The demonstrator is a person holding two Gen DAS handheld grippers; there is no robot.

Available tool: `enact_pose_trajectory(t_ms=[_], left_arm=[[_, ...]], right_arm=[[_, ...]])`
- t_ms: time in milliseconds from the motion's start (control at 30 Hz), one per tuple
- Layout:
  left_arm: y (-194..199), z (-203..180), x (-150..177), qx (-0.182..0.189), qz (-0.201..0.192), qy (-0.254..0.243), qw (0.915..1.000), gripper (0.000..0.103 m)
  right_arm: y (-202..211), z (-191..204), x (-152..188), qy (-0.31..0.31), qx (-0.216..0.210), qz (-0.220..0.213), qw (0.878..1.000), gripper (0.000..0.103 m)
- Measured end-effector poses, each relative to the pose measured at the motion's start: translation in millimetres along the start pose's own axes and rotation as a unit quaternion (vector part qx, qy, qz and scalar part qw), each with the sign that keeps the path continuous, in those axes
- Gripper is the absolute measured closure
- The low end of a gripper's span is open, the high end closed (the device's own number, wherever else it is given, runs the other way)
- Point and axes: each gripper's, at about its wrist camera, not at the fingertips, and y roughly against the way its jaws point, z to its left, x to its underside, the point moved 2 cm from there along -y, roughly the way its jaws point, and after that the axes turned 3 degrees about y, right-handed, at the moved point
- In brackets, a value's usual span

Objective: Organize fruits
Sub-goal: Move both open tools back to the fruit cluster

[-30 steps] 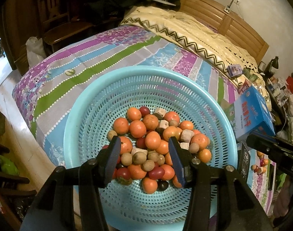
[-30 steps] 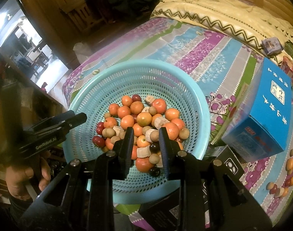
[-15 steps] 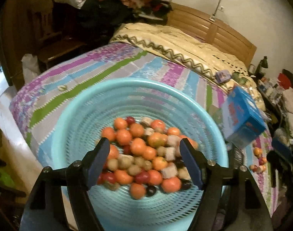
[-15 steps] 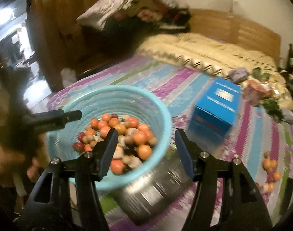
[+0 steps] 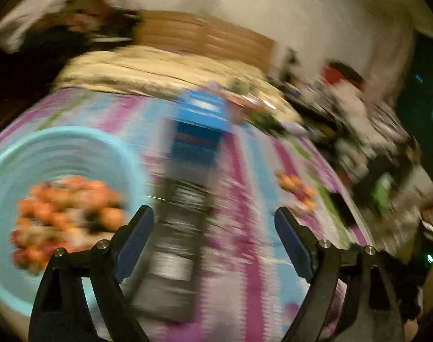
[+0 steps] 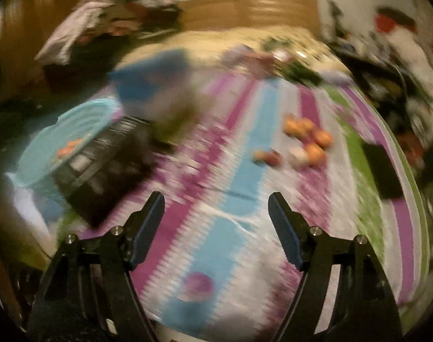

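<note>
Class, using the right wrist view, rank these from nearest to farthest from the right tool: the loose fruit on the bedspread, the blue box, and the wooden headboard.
1. Loose fruit: ahead and right of the right tool, whose jaws are opening with nothing between them.
2. Blue box: farther back, on the left.
3. Wooden headboard: at the bed's far end.

Right gripper (image 6: 216, 225) jaws opening, empty, over striped bedspread (image 6: 244, 176); loose fruits (image 6: 304, 142) beyond; view blurred.

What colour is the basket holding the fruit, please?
Light blue basket, clearest in the left wrist view.
</note>
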Motion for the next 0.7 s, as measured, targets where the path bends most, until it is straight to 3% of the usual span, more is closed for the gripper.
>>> enact_pose_trajectory(t_ms=[133, 267, 300, 400, 533, 700], left_arm=[[-55.3, -61.9, 16.8, 0.034, 0.062, -0.060, 0.9957, 0.015], [-131.9, -84.7, 33.2, 0.046, 0.127, -0.061, 0.9889, 0.015], [-155.2, -86.0, 37.4, 0.043, 0.140, -0.062, 0.9872, 0.018], [-204.9, -89.3, 48.5, 0.040, 0.165, -0.070, 0.9831, 0.040], [-247.4, -93.3, 53.7, 0.042, 0.178, -0.075, 0.9802, 0.051], [-266.6, -109.6, 49.6, 0.046, 0.166, -0.114, 0.9784, 0.051]], right_arm=[[-2.5, -44.8, 19.4, -0.046, 0.016, 0.015, 0.999, 0.027], [-7.2, -72.1, 33.6, -0.071, 0.016, 0.024, 0.997, 0.034], [-8.4, -75.9, 35.8, -0.073, 0.014, 0.027, 0.997, 0.035], [-12.8, -90.2, 42.6, -0.077, 0.014, 0.031, 0.996, 0.035], [-21.8, -108.9, 49.2, -0.091, 0.015, 0.038, 0.995, 0.036], [-33.5, -125.1, 55.3, -0.102, 0.014, 0.049, 0.993, 0.037]])
